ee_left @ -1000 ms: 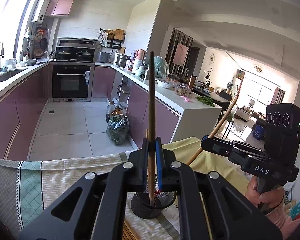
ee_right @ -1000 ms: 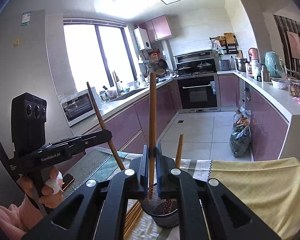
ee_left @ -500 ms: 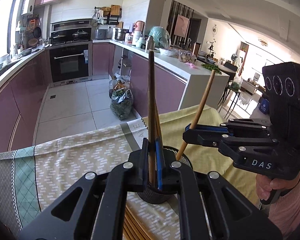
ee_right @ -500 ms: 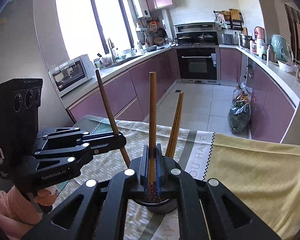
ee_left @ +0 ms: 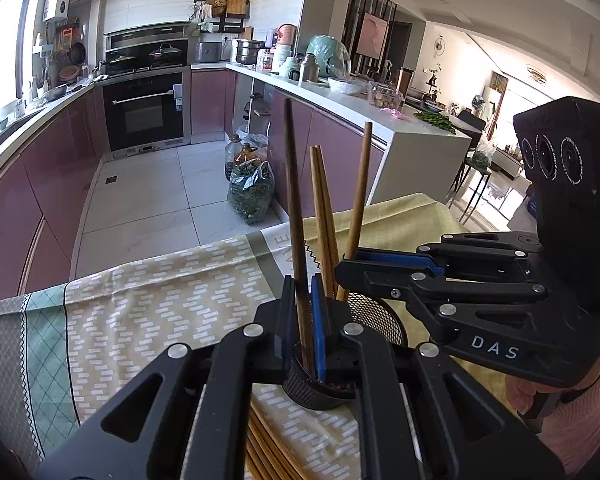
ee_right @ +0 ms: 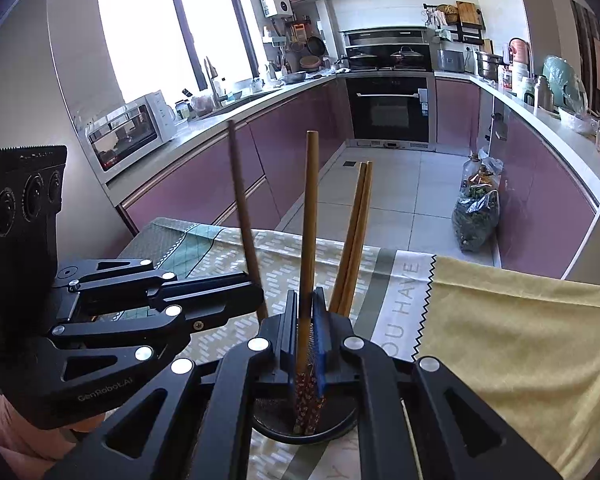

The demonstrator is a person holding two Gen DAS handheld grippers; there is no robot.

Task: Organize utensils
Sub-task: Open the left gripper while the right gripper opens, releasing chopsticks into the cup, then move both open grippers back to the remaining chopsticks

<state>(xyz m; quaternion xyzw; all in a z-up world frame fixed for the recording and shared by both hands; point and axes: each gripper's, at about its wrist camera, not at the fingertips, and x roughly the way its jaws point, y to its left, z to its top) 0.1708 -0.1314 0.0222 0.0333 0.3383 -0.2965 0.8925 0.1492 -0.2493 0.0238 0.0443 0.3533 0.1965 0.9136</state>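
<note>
A black mesh cup (ee_left: 374, 316) stands on the cloth right under both gripper tips. The left gripper (ee_left: 303, 312) is clamped on a dark brown chopstick (ee_left: 294, 208), held nearly upright, its lower end inside the cup. The right gripper (ee_right: 306, 328) pinches a lighter brown chopstick (ee_right: 309, 216), also upright, with its patterned tip down in the cup. A pair of chopsticks (ee_right: 356, 236) already leans in the cup, just beyond the right gripper's tips. More chopsticks (ee_left: 268, 450) lie flat on the cloth beneath the left gripper.
</note>
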